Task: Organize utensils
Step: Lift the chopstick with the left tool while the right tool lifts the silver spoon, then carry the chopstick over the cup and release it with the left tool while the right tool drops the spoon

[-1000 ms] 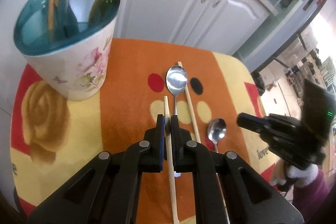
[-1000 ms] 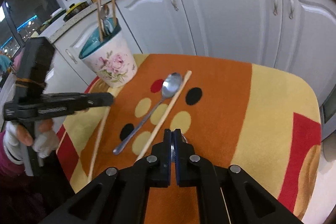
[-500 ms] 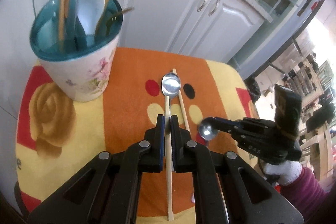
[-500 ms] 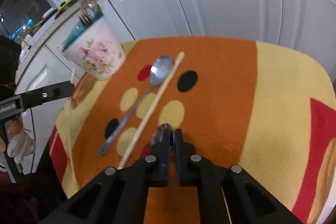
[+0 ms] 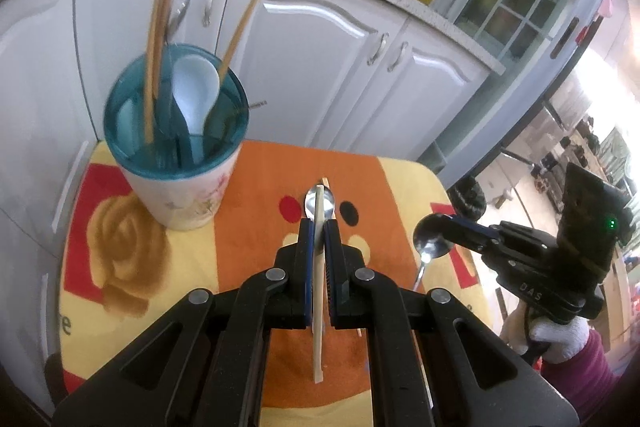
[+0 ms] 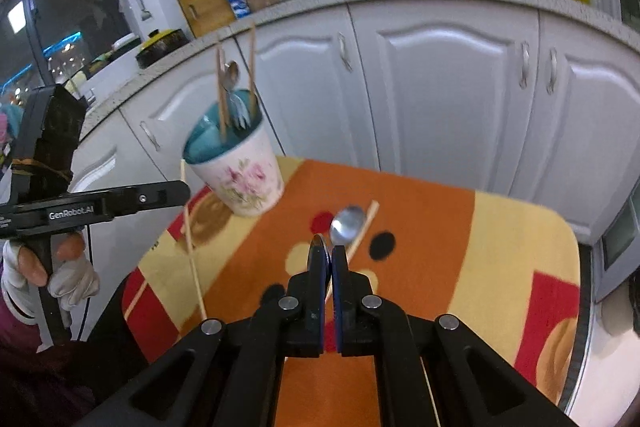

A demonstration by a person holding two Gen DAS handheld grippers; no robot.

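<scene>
My left gripper (image 5: 319,227) is shut on a wooden chopstick (image 5: 318,307), which hangs lengthwise above the mat. To its right, my right gripper (image 5: 450,221) is shut on a small metal spoon (image 5: 430,241), held in the air with the bowl forward. In the right wrist view the right gripper (image 6: 331,251) has the spoon edge-on between its pads. The left gripper (image 6: 186,187) shows there at the left with its chopstick (image 6: 192,255). A larger spoon (image 6: 348,223) and another chopstick (image 6: 366,223) lie on the mat. The floral holder cup (image 5: 176,147) holds several utensils.
An orange and yellow mat (image 5: 256,227) covers the small table. White cabinet doors (image 5: 320,67) stand right behind it. A gloved hand (image 5: 556,339) grips the right tool. The floor drops away beyond the table's right edge.
Both grippers rose from the mat. The left lifted its chopstick clear, and the right lifted the small spoon, which lay on the mat a second ago.
</scene>
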